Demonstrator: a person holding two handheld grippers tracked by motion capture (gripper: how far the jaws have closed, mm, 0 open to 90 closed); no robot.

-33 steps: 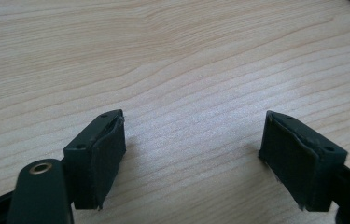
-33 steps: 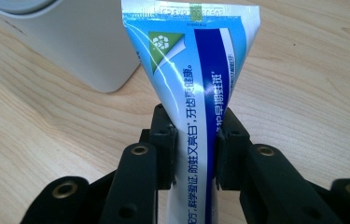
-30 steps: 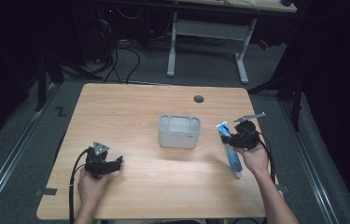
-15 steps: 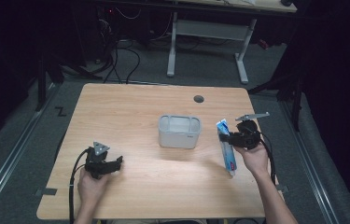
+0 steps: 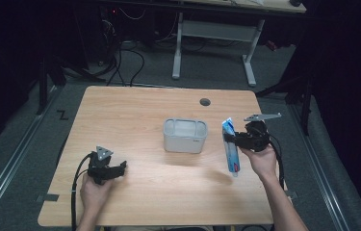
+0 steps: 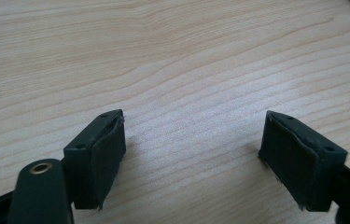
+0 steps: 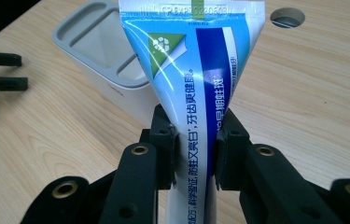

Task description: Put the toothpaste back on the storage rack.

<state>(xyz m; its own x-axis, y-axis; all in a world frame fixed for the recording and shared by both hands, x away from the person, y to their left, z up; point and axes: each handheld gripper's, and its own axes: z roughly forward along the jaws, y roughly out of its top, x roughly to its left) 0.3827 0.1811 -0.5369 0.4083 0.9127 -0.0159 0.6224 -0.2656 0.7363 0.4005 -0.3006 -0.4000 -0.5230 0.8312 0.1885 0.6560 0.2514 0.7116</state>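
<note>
Right hand-held gripper (image 7: pixel 195 149) clamped across the toothpaste tube (image 7: pixel 196 70), held above the desk (image 5: pixel 135 115) beside the grey holder (image 5: pixel 184 136). Tube soft, light (likely slippery); grip mid-body. Left hand-held gripper (image 6: pixel 191 158) released.

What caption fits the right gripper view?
Right claw squeezing a blue toothpaste tube beside the grey holder.
</note>
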